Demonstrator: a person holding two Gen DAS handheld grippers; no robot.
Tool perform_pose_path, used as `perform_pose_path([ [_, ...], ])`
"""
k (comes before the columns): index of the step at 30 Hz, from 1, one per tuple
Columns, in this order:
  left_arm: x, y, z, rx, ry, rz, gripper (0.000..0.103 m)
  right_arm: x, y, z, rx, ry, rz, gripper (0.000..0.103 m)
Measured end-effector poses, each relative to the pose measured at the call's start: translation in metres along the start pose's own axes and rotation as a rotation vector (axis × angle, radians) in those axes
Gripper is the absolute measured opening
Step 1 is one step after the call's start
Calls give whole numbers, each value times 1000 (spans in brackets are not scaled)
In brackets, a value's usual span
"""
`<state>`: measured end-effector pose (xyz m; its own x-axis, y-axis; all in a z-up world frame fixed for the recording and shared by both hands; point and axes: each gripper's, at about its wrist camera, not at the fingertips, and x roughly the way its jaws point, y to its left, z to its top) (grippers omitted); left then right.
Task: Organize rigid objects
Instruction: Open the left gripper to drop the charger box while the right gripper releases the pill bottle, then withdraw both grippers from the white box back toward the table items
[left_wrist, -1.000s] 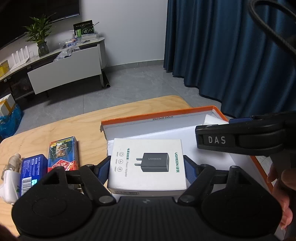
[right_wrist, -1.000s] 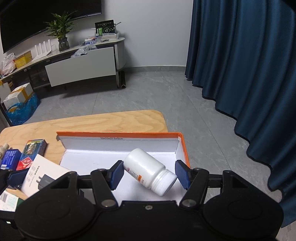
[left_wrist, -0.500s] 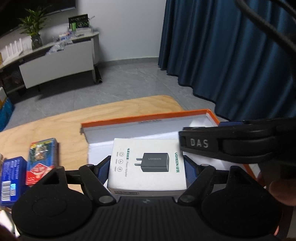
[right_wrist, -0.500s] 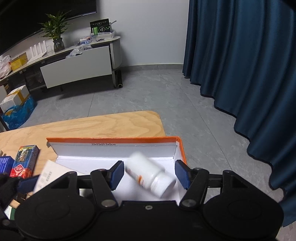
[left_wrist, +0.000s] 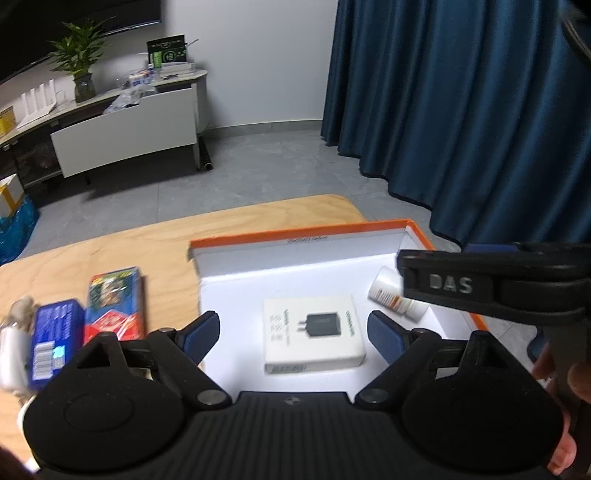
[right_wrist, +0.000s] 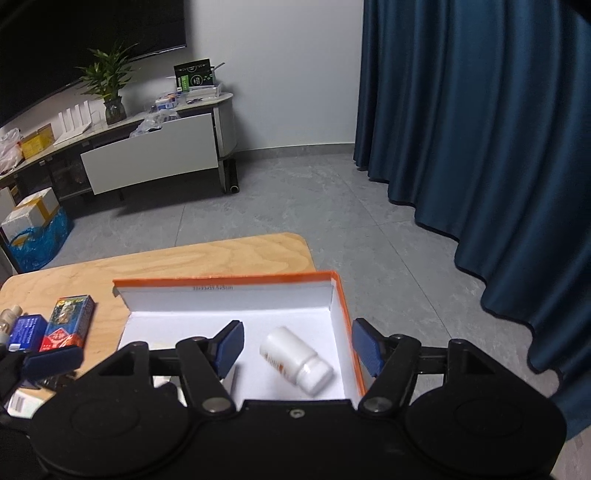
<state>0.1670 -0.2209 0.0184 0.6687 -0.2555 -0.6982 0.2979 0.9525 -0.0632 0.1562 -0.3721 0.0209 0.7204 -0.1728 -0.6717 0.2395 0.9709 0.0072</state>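
Left wrist view shows our left gripper (left_wrist: 291, 332) with fingers just spread wide, clear of the stiff, light charger box (left_wrist: 313, 334) lying flat in the orange tray (left_wrist: 295, 236). Our right gripper (right_wrist: 295, 345) has likewise opened off the smooth white bottle (right_wrist: 295, 360), lying near the tray's right wall; we'd grip it across the body.

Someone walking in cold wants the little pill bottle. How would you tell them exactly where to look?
Start at the wooden table and find the shallow orange-edged box with the white inside. The white bottle lies on its side near the box's right wall, cap toward you. It is the only round thing in there; its neighbour, the charger carton, is flat and square.
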Motion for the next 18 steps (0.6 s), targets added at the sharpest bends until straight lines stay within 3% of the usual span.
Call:
perform_pose_path([
  [18, -42, 20, -27, -22, -14, 63, 90, -48, 6, -42, 20, 16, 4, 78],
])
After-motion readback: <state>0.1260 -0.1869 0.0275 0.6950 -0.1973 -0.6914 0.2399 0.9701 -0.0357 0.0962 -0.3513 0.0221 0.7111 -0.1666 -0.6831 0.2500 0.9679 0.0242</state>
